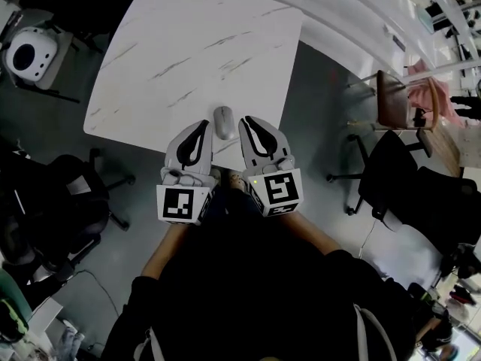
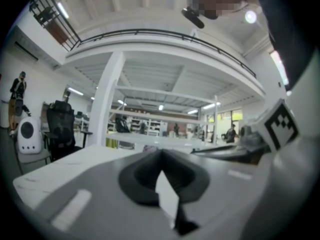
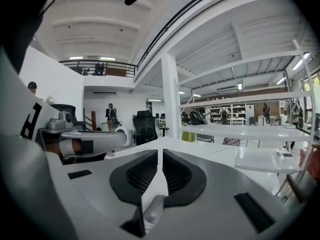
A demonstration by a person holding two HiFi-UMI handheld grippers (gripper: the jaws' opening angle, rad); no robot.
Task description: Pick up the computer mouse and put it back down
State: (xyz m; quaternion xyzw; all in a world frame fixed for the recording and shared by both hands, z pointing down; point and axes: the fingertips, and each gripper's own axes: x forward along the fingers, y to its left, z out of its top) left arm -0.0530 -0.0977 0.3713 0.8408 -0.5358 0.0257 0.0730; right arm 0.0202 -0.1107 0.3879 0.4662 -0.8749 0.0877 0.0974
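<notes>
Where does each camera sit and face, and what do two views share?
Head view: on the person's head, facing down at white marbled square table, small grey computer mouse, left gripper, right gripper, forearms.
Left gripper view: on that gripper, along its shut jaws across the table; right gripper at right.
Right gripper view: on that gripper, along its shut jaws; mouse below them.
Shared: head and right gripper views show the mouse.
</notes>
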